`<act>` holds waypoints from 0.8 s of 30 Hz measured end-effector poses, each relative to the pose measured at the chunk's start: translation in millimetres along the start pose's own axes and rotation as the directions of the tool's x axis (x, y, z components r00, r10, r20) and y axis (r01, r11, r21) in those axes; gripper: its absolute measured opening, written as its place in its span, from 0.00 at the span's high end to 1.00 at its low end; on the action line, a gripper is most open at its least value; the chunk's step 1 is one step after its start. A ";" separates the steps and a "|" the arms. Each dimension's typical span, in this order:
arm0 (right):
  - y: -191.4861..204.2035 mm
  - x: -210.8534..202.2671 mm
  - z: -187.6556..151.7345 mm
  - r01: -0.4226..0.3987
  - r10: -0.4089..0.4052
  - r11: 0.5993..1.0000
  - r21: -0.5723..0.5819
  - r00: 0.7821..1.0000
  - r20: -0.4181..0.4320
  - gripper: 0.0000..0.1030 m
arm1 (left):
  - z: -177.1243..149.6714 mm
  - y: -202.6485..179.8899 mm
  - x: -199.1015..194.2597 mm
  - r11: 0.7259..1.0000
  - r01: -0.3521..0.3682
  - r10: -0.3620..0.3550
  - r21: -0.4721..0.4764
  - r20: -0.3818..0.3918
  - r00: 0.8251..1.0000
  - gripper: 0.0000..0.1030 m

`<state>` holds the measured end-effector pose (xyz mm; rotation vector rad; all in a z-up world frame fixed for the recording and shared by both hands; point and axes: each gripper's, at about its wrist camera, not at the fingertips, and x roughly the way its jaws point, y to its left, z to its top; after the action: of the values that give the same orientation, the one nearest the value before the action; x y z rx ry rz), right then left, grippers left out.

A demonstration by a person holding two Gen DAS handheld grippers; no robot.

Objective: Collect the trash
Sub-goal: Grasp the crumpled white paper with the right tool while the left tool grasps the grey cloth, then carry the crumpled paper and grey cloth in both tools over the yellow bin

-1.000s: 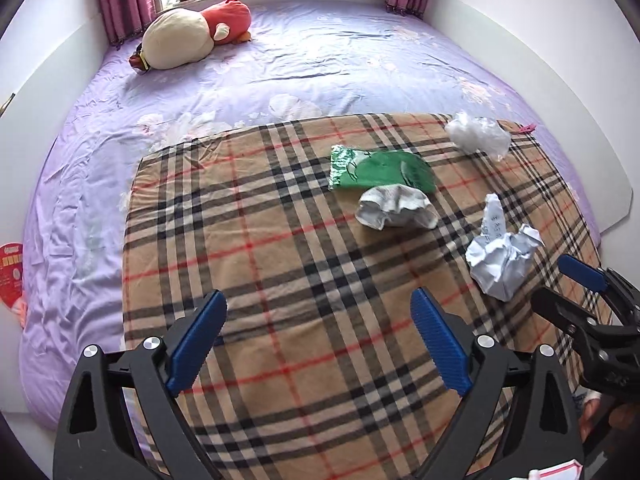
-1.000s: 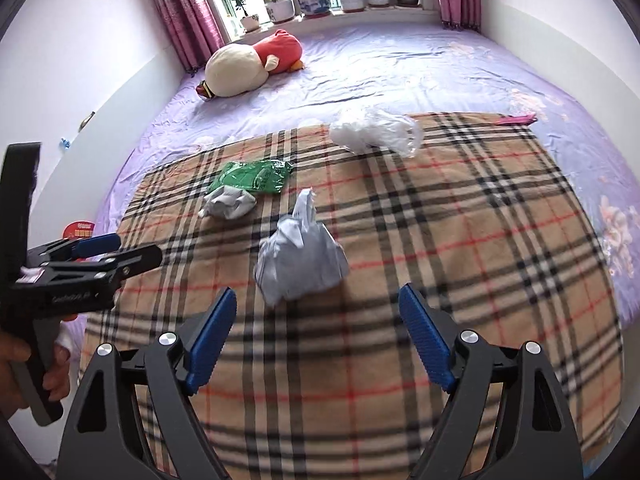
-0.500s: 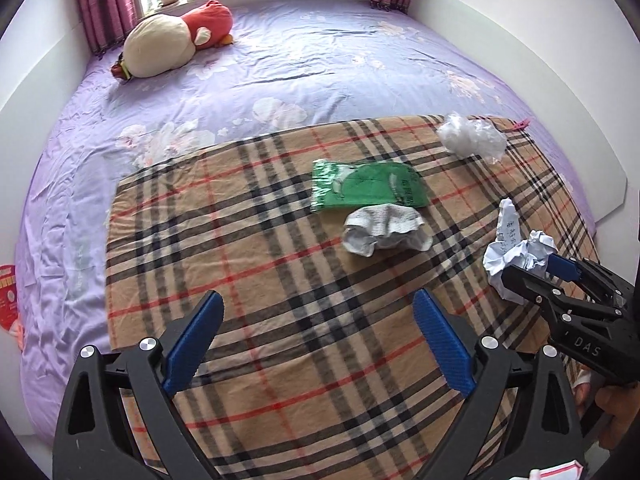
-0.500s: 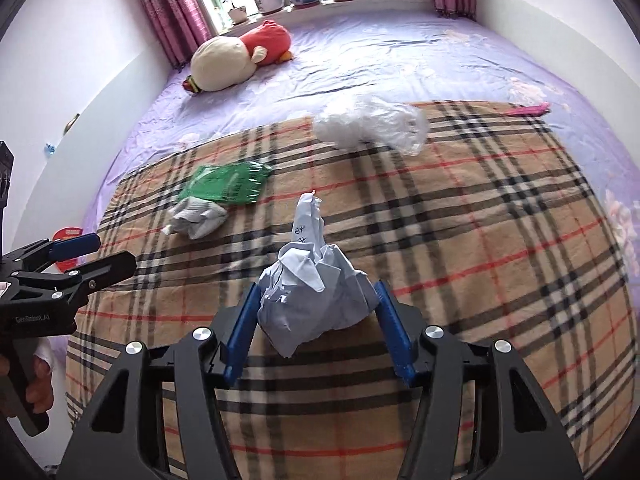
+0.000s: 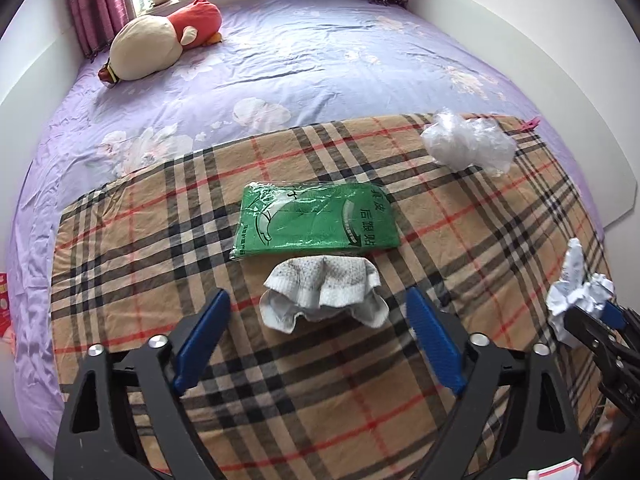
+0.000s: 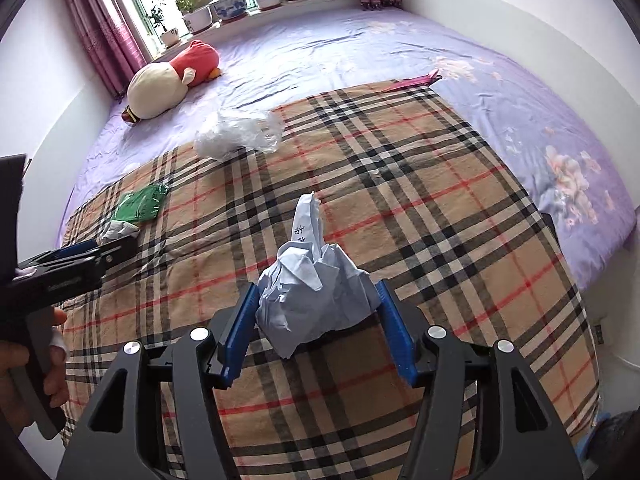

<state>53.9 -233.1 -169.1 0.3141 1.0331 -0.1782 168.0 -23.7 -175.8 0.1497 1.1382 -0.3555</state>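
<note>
Right gripper: jaws, wide a second ago, have closed onto the crumpled paper on the plaid blanket. Left gripper: now nearer the sock, jaws just narrowed slightly, still wide, nothing between. Green packet just beyond the sock; plastic bag far right.

The right gripper is pointed steeply downward, and its blue pads are pressed against both sides of a crumpled paper ball, on which the jaws have just been closed. The left gripper is likewise angled down; its jaws are held wide apart, have just been narrowed slightly, and nothing is gripped between them. A hand is seen wrapped round the left gripper's handle.
</note>
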 end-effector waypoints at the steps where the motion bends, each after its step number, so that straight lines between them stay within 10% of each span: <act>1: 0.0 0.1 0.0 0.000 0.000 1.000 -0.001 1.000 -0.001 0.41 | 1.2 -0.3 0.4 1.000 -0.017 0.017 0.009 0.005 1.000 0.24; 10: 0.9 -1.0 -2.2 -0.005 0.005 1.000 -0.007 1.000 -0.004 0.40 | -4.7 3.1 -9.4 0.998 -0.019 0.018 0.062 0.024 1.000 0.52; 19: 2.2 -5.7 -9.1 -0.018 0.018 0.999 -0.050 1.000 -0.006 0.38 | -52.2 0.6 -35.1 0.983 0.048 -0.049 0.176 -0.001 0.999 0.51; 24: 3.4 -2.9 -7.7 -0.014 0.015 0.999 -0.050 1.000 0.004 0.20 | -54.5 6.7 -36.7 0.992 0.017 -0.020 0.127 0.025 0.999 0.26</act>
<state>47.2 -227.3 -169.6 0.2757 1.0291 -0.1396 109.9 6.0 -165.6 0.2454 1.0916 -0.4454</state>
